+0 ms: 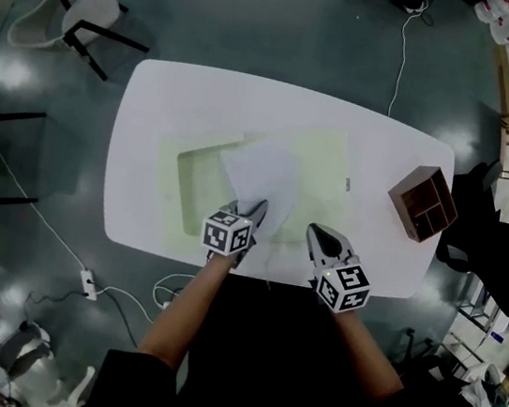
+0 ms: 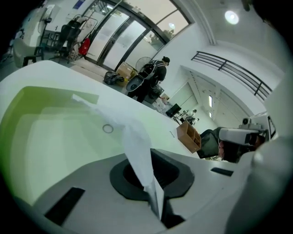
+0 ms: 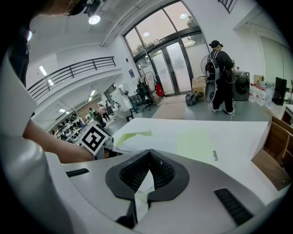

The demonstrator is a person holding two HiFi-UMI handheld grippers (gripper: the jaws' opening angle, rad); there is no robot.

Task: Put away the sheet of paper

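Our left claw is clenched on the near corner of the sheet of paper. The sheet stands up from it toward the far side, over the green mat on the surface. The wooden box lies well to the right, nearer our right claw, which is clenched and, as far as we can tell, empty.
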